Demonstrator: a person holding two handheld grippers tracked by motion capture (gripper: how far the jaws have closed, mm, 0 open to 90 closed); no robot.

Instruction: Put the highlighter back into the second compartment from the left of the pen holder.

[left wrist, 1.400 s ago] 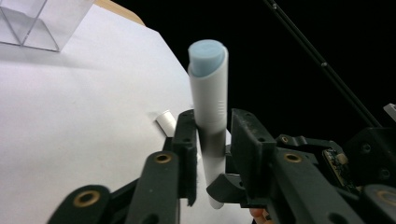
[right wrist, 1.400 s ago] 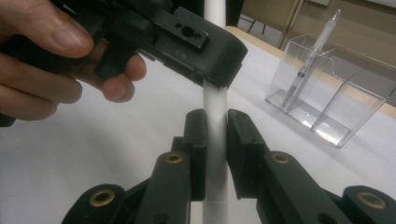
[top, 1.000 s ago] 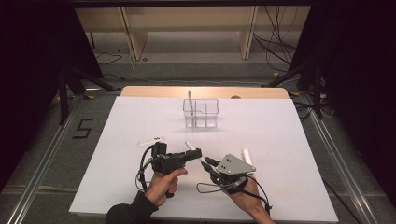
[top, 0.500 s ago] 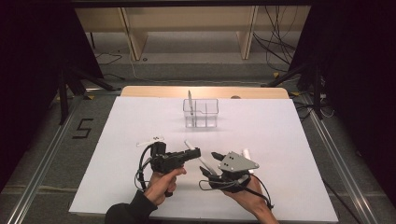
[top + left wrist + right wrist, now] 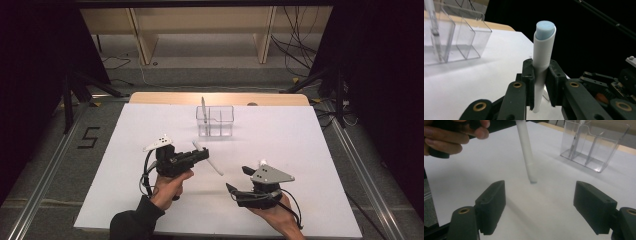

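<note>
High view: one white pen (image 5: 209,161) clamped in the left gripper (image 5: 202,154); right gripper (image 5: 236,181) empty, jaws spread wide.

Left gripper view shows both black jaws pressed against the barrel of the white pen (image 5: 542,67), which stands upright between them with a pale blue end cap on top. In the right gripper view the two jaws stand well apart with nothing between them, and the pen (image 5: 526,151) hangs tilted above the white table (image 5: 474,170), its tip clear of the surface. Count: two grippers, one held pen, one clear organiser (image 5: 215,120) with several compartments, and one thin stick-like item (image 5: 203,108) upright in its left compartment. Readable writing: a single black "5" (image 5: 88,137) marked on the floor left of the table.
</note>
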